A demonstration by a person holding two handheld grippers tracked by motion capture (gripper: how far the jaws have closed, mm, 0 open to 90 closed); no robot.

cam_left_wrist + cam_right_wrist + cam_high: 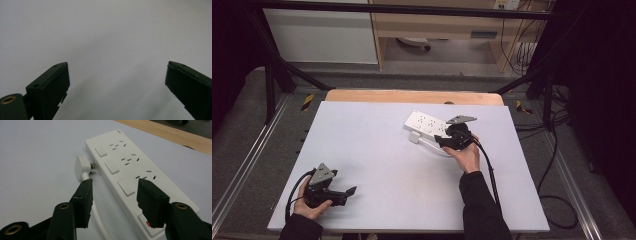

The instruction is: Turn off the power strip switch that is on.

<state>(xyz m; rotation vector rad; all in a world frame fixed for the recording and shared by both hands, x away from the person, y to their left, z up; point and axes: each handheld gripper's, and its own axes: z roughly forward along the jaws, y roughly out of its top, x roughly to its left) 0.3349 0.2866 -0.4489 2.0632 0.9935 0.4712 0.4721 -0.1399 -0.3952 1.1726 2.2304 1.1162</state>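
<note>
A: Hovering my right claw [113, 192] over the white power strip [140, 180], jaws parted, nothing between them.

B: And the plug?

A: The white plug [82, 166] lies on the desk [377, 150] at nine o'clock of the strip, just beside it, cable trailing toward me. My left claw [116, 77] gapes wide over bare desk at seven o'clock.

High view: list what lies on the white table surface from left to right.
Left claw → white plug → power strip → right claw, beside the strip's right end.
</note>
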